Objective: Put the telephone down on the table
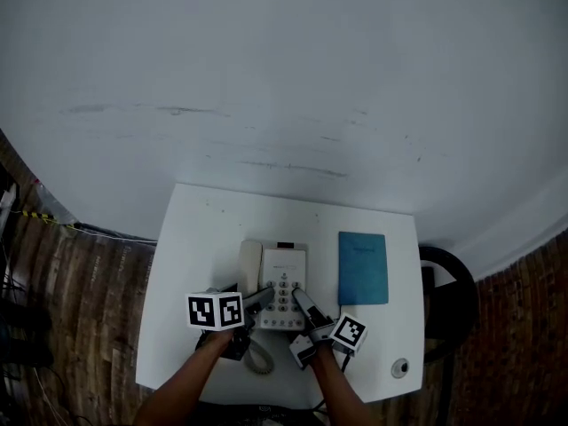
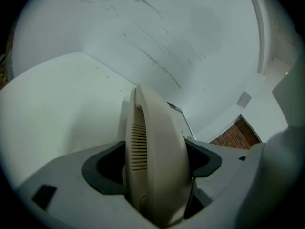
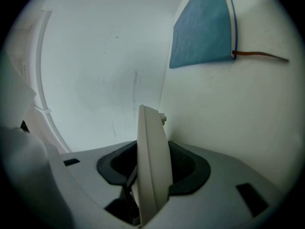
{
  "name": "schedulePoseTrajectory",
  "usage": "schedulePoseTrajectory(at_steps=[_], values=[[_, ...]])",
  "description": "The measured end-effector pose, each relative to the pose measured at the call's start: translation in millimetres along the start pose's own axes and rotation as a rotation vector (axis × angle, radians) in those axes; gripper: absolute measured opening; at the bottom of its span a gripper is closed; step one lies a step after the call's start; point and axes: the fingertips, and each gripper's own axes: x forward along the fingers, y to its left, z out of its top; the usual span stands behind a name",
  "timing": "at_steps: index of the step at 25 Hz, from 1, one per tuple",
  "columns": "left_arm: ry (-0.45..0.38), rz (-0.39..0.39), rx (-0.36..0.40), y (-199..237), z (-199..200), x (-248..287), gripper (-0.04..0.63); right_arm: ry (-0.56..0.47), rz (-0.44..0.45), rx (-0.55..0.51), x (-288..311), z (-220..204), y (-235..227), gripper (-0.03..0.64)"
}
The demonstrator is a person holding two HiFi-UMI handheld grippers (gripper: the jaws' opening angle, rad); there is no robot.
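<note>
Telephone [image 1: 282, 293] is low over the white desk [image 1: 204, 238], toward the near edge, held between my two grippers (I can't tell whether its underside touches the desk). My left gripper [image 1: 259, 300] comes in from 8 o'clock. Its fingers [image 2: 102, 168] are clamped on the beige handset [image 2: 157, 147], which lies along the unit's 9 o'clock side. My right gripper [image 1: 300, 302] comes in from 5 o'clock, and its fingers [image 3: 188, 168] are gripping the thin edge of the base on the 3 o'clock side. A coiled cord [image 1: 257, 358] loops at the unit's 6 o'clock. A blue notebook [image 1: 363, 267] lies flat on the desk at its 3 o'clock, apart from it. A small round object [image 1: 400, 367] sits near the desk's 4 o'clock corner.
</note>
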Motion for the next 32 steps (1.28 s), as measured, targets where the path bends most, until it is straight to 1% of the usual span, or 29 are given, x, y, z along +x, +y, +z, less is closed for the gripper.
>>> schedulePoseTrajectory(at_steps=[3,7,12,18,21,24,28,32], values=[[0.012,-0.003,0.032,0.8,-1.6,2.6,0.387,-0.026,-0.005,-0.013,-1.0,0.4,-3.4,0.187],[0.007,-0.019,0.031,2.1,-2.3,2.3,0.387,-0.033,-0.008,-0.052,-1.1,-0.5,-1.9,0.181],[0.011,-0.034,0.036,3.0,-3.2,2.0,0.387,-0.032,-0.034,-0.094,-1.0,-2.1,-0.9,0.184],[0.043,-0.060,0.033,-0.7,-8.6,3.4,0.387,-0.018,-0.101,-0.183,-6.1,-1.1,-0.5,0.192],[0.040,-0.064,0.032,-3.3,-8.3,3.7,0.387,0.003,-0.145,-0.223,-7.4,-1.0,-0.5,0.196],[0.036,-0.072,0.036,-5.5,-7.6,3.9,0.387,0.012,-0.191,-0.287,-8.8,0.5,-0.6,0.205],[0.033,-0.079,0.049,-6.4,-7.9,2.8,0.387,0.008,-0.235,-0.348,-10.0,1.2,-0.3,0.216],[0.028,-0.089,0.045,-7.8,-8.1,1.6,0.387,-0.002,-0.277,-0.418,-13.2,2.9,-0.6,0.224]])
